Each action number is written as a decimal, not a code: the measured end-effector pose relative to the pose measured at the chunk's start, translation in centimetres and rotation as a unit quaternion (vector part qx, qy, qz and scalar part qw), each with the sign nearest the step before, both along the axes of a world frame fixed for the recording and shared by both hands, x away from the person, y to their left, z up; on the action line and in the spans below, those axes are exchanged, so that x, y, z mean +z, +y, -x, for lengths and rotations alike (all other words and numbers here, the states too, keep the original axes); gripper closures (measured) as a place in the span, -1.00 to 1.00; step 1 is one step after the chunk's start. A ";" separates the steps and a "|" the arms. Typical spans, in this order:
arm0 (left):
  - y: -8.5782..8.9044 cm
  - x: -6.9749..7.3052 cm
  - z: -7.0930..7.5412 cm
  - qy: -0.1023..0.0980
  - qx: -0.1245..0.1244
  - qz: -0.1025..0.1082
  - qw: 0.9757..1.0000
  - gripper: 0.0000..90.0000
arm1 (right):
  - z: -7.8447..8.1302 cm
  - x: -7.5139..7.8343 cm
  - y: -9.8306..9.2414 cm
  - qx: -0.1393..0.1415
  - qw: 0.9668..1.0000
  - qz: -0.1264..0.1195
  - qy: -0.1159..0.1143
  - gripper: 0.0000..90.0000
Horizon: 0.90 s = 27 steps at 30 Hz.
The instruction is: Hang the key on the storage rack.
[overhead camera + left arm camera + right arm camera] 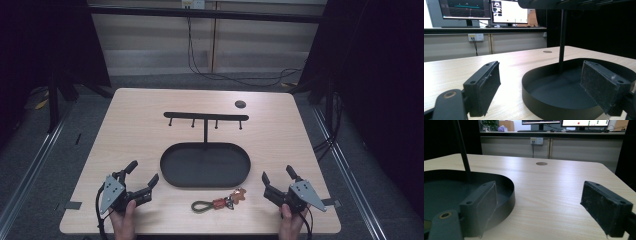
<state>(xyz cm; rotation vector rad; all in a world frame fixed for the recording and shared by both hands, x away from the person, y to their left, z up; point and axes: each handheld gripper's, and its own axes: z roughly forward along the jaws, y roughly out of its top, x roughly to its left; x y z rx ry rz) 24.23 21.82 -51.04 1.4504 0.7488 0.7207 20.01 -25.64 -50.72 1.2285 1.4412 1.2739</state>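
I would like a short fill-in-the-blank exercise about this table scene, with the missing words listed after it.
1. The keychain lies on the table between the two ____.
2. The oval black tray holds a thin post that carries a bar with ____ pegs.
3. The jaws of the left gripper and the right gripper stand ____.

Missing words: grippers; four; open

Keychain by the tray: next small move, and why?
Probably bring the right tongs left and down over the keychain. It lies flat on the table in front of the tray, between both open, empty tongs, and its charm end lies nearer the right one.
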 end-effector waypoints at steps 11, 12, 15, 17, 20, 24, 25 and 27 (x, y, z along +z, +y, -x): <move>0.0 0.0 0.0 -0.001 -0.001 -0.003 1.000 -0.65 | -0.2 0.1 -0.2 0.030 0.999 -0.009 0.013 -0.70; 0.0 0.0 0.0 0.000 0.000 -0.003 1.000 -0.65 | -0.2 0.1 -0.2 0.036 0.999 -0.009 0.017 -0.67; 0.0 0.0 0.0 -0.001 0.000 -0.004 1.000 -0.65 | -0.4 0.1 0.0 0.044 0.999 -0.005 0.028 -0.59; 0.0 0.0 0.0 -0.002 0.000 -0.004 1.000 -0.65 | -0.6 0.2 0.2 0.053 0.998 0.001 0.036 -0.54; 0.0 0.0 0.0 -0.001 0.001 -0.004 1.000 -0.65 | -0.7 0.2 0.7 0.074 0.996 0.008 0.050 -0.47; 0.0 0.0 0.0 -0.002 0.000 -0.004 1.000 -0.65 | -1.1 0.4 1.7 0.118 0.989 0.027 0.086 -0.36; 0.0 0.0 0.0 -0.002 0.001 -0.005 1.000 -0.65 | -1.2 0.4 1.8 0.127 0.987 0.028 0.091 -0.33; 0.0 0.0 0.0 -0.001 -0.001 -0.003 1.000 -0.65 | -1.2 0.4 2.1 0.140 0.985 0.029 0.099 -0.28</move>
